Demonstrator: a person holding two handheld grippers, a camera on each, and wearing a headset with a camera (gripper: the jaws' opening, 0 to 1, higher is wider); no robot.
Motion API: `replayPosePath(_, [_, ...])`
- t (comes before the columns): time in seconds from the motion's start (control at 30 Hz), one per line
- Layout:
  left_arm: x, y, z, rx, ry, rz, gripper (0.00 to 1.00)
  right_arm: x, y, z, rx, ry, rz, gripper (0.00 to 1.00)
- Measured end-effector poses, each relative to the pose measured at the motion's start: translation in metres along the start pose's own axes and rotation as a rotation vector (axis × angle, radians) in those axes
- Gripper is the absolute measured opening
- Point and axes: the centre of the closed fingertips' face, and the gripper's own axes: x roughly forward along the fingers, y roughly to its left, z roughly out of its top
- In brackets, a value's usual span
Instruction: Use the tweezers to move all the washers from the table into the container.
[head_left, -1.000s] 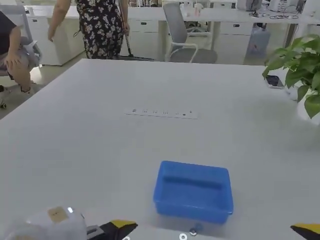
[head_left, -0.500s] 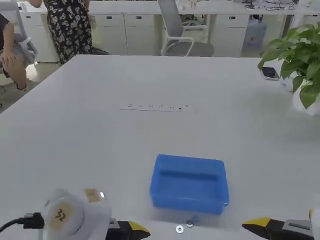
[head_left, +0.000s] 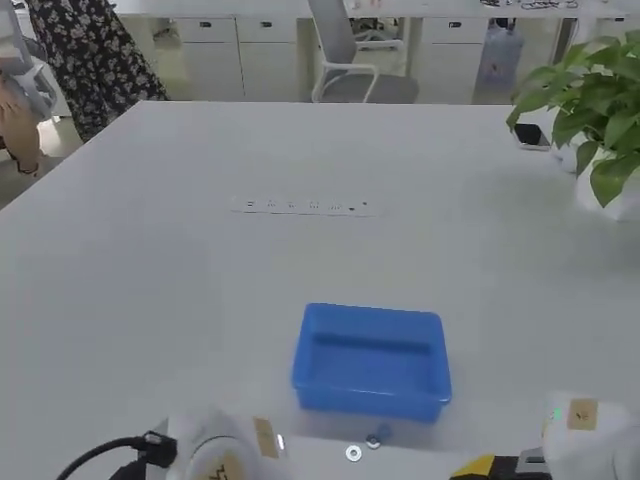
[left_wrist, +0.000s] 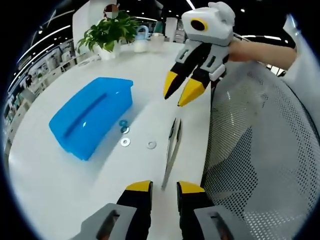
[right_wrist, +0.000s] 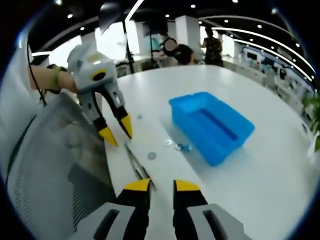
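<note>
A blue container (head_left: 370, 360) stands near the table's front edge. Before it lie small washers (head_left: 353, 453), several of them in the left gripper view (left_wrist: 125, 142), one bluish (right_wrist: 187, 147). Metal tweezers (left_wrist: 171, 150) lie flat on the table, lengthwise between the two grippers (right_wrist: 137, 165). My left gripper (left_wrist: 164, 189) is open just short of one end of the tweezers, and its jaws hold nothing (right_wrist: 118, 136). My right gripper (right_wrist: 161, 187) faces it from the other end, open and free of anything (left_wrist: 181, 95). The container is also in both gripper views (left_wrist: 92, 117) (right_wrist: 212, 122).
The white table (head_left: 300, 150) has an inset socket strip (head_left: 305, 206) at mid-depth. A potted plant (head_left: 590, 110) and a phone (head_left: 530, 135) are at the far right. An office chair (head_left: 345, 60) and a person stand beyond the table. A mesh surface (left_wrist: 260, 150) sits close beside the grippers.
The head camera has tilted down. Both grippers have come in toward each other at the front edge, and their bodies now show at the bottom corners. The person behind has moved left.
</note>
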Motion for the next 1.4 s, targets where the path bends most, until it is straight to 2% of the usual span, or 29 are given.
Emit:
replayPosePath(0.07, [0.002,0.0,-0.002,0.032,0.017,-0.002,0.11,0.001,0.001,-0.001,-0.015,0.009,0.001,0.13])
replayPosePath(0.1, [0.002,0.0,-0.003,0.072,0.028,-0.002,0.09,0.002,0.002,-0.001,-0.016,0.011,0.001,0.13])
replayPosePath(0.17, [0.005,0.001,-0.005,0.1,0.049,0.004,0.06,0.002,0.003,-0.001,-0.017,0.011,0.006,0.13])
replayPosePath(0.27, [0.005,0.002,-0.004,0.131,0.055,0.016,0.0,0.002,0.005,-0.001,-0.019,0.01,0.013,0.13])
replayPosePath(0.33, [0.006,0.002,-0.005,0.172,0.066,0.015,0.0,0.002,0.007,-0.001,-0.029,0.011,0.014,0.12])
replayPosePath(0.47, [0.006,-0.001,-0.003,0.197,0.067,0.01,0.0,0.003,0.01,-0.001,-0.052,0.012,0.028,0.13])
replayPosePath(0.63, [-0.007,-0.004,0.008,0.225,0.028,0.031,0.0,0.002,0.018,-0.001,-0.132,0.019,0.055,0.13])
replayPosePath(0.83, [-0.028,-0.006,0.028,0.22,-0.042,0.057,0.0,0.003,0.022,-0.003,-0.173,0.033,0.068,0.16])
replayPosePath(0.9, [-0.034,-0.008,0.036,0.207,-0.079,0.05,0.0,0.005,0.023,-0.003,-0.187,0.04,0.074,0.16])
replayPosePath(1.03, [-0.045,-0.01,0.048,0.204,-0.111,0.047,0.0,0.007,0.027,-0.002,-0.218,0.054,0.087,0.17])
replayPosePath(1.2, [-0.056,-0.014,0.061,0.211,-0.137,0.041,0.0,0.014,0.033,0.004,-0.251,0.052,0.11,0.17])
replayPosePath(1.4, [-0.062,-0.02,0.067,0.24,-0.142,0.037,0.0,0.023,0.04,0.015,-0.281,0.036,0.143,0.16])
